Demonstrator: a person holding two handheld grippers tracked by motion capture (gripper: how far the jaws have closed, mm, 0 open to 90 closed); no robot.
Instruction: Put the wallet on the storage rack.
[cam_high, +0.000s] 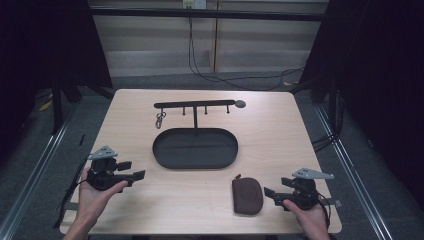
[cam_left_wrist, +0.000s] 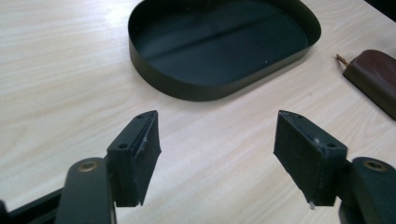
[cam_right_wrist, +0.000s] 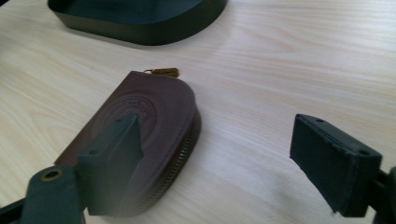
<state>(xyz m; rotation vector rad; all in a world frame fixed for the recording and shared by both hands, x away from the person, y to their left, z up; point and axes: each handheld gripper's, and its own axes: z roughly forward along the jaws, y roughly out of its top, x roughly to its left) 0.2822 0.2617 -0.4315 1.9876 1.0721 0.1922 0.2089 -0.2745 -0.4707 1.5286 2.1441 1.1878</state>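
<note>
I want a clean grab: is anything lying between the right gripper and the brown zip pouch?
Nothing visible. The right gripper sits just beside the brown pouch with bare table between; its jaws are open.

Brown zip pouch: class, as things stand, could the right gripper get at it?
Probably yes. The right gripper sits just beside the brown zip pouch with its jaws open, and only bare table lies between them; the dark oval tray stands farther back.

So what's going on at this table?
A person holds a two-jaw gripper in each hand. The right gripper is open, close beside a brown zip pouch lying flat on the table. The left gripper is open too, holding nothing, pointed at a dark oval tray.
</note>
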